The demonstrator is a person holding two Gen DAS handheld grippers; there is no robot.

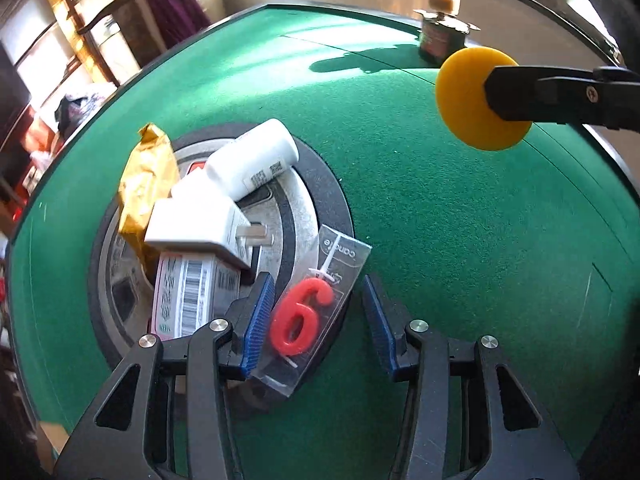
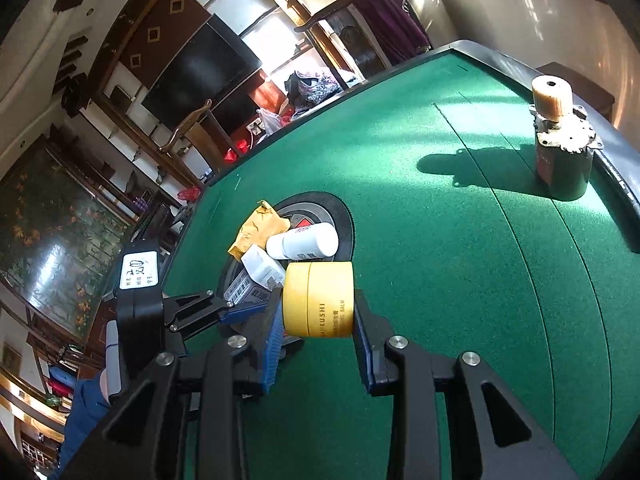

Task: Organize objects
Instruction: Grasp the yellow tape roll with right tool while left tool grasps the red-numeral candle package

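My left gripper (image 1: 318, 320) is open above a red number 6 candle (image 1: 301, 316) in a clear packet that lies between its fingers, on the rim of the round black and silver centre disc (image 1: 298, 216). On the disc lie a white bottle (image 1: 253, 158), a white charger plug (image 1: 200, 226), a barcoded box (image 1: 192, 296) and a gold packet (image 1: 146, 184). My right gripper (image 2: 316, 322) is shut on a yellow round jar (image 2: 320, 299) and holds it above the green felt. The jar also shows in the left wrist view (image 1: 476, 98).
The green felt table (image 1: 460, 240) has a black raised edge. A dark green can with a cream spool on top (image 2: 560, 144) stands at the far right corner and casts a long shadow. Chairs and shelves stand beyond the table's far side.
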